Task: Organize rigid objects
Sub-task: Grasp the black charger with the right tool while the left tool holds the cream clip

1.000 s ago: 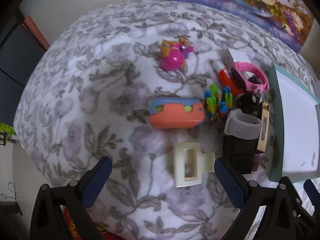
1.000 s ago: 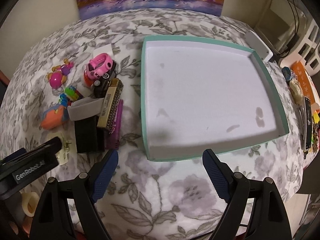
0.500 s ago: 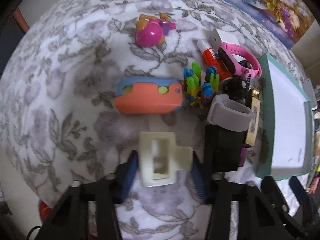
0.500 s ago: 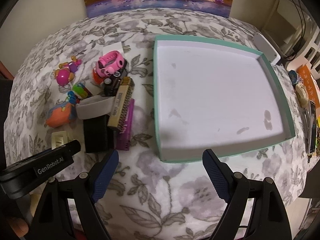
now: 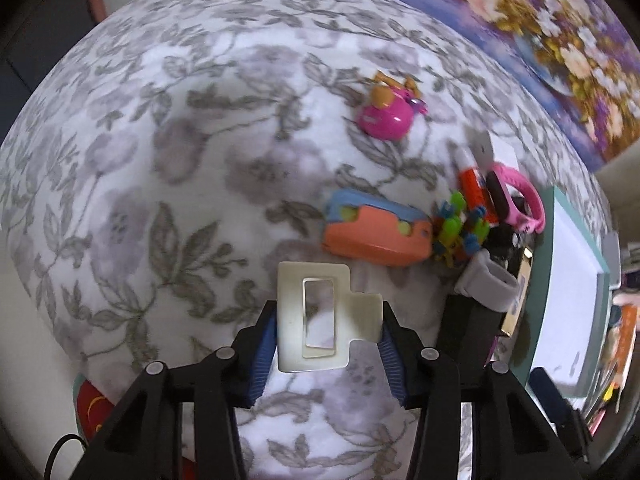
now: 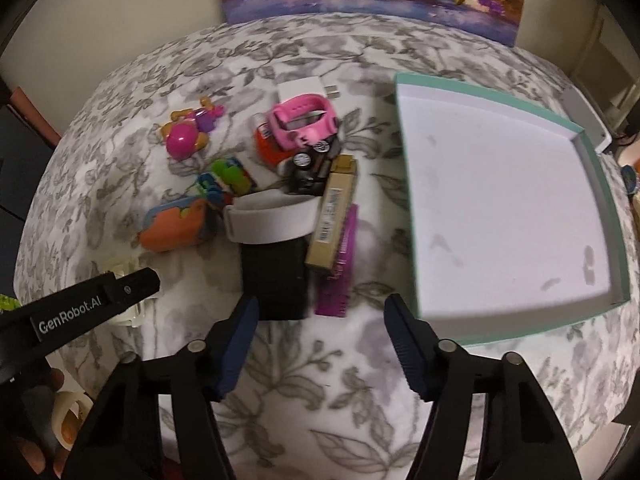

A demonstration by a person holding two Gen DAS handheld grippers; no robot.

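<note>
While the left gripper [image 5: 328,332] clamps one cream clip [image 5: 320,316], the right gripper [image 6: 320,340] hangs spread near one teal tray [image 6: 600,168], two watches beside it.

The left gripper [image 5: 327,330] has closed its jaws on the cream clip [image 5: 316,316], which was lying free a second ago. The right gripper [image 6: 320,332] has moved left toward the black box [image 6: 276,280].

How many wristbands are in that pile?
2. The pink wristband lies at the pile's far end on the red tube; the grey wristband rests on the black box. Others may be hidden.
</note>
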